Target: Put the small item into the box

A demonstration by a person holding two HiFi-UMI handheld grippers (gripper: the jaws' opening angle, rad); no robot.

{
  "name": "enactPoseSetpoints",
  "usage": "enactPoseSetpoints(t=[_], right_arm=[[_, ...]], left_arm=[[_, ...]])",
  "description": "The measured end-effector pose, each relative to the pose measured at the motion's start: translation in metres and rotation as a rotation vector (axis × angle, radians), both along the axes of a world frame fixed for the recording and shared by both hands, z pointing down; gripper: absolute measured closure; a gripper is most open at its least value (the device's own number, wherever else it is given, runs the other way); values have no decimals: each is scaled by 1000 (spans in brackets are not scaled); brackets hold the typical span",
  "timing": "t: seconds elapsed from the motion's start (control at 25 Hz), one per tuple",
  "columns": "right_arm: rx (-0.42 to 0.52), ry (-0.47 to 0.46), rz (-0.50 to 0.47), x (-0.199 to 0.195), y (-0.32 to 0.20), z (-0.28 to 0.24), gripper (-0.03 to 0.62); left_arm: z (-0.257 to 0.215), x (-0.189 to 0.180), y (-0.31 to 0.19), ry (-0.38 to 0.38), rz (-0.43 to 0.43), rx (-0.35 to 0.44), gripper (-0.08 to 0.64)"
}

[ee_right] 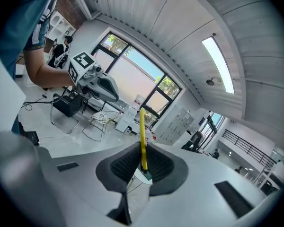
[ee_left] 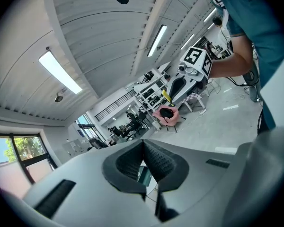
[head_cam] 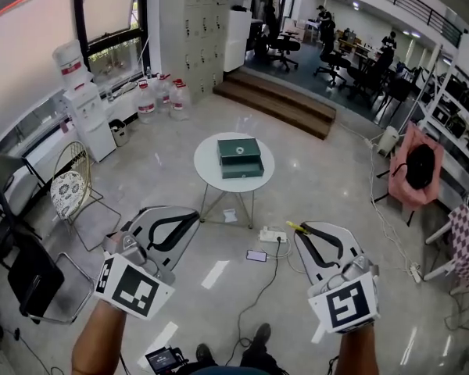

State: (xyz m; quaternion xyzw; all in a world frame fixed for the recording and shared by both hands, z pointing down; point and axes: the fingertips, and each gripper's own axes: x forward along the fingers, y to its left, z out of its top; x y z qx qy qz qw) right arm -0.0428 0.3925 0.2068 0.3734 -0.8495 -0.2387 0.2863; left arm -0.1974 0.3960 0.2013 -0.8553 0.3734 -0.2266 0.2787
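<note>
I hold one tool in each hand, low and in front of me, over the shiny floor [head_cam: 180,170].

My right tool [head_cam: 306,230] is shut tight on a thin yellow stick [ee_right: 142,138]. The stick sits between the two dark pads and pokes out past the tips. In the head view I can see only a bit of its yellow end, just beside the tips of that tool.

My left tool [head_cam: 189,217] has nothing in it. Its two pads are pressed together at the tips.

The dark green box [head_cam: 240,159] is on a small round white desk [head_cam: 207,176], farther off and between my two tools. It lies flat near the middle of the desk. The yellow stick is well apart from the box, so it is not in the box yet.

On the floor near the desk legs there is a white power strip [head_cam: 272,235] and a phone [head_cam: 256,255]. A wire runs from the strip toward my feet. A white wire chair [head_cam: 69,191] stands off to the left, and a pink chair [head_cam: 413,172] stands off to the right.
</note>
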Motion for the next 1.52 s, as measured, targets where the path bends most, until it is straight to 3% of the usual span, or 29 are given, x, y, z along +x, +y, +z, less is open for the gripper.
enactPoseSetpoints(t=[0.2, 0.52, 0.88, 1.24, 1.52], right_arm=[[-11, -21, -73, 27, -47, 7, 528], [-21, -29, -157, 104, -124, 19, 528], [-22, -50, -221, 175, -178, 17, 528], [-32, -64, -207, 219, -215, 22, 528], [-55, -50, -140, 224, -256, 32, 528]], left_arm=[[3, 30, -35, -18, -65, -7, 541], [17, 111, -95, -28, -148, -22, 541], [17, 187, -142, -36, -204, -28, 541], [26, 234, -184, -42, -183, -42, 541], [34, 239, -239, -45, -111, -52, 541]])
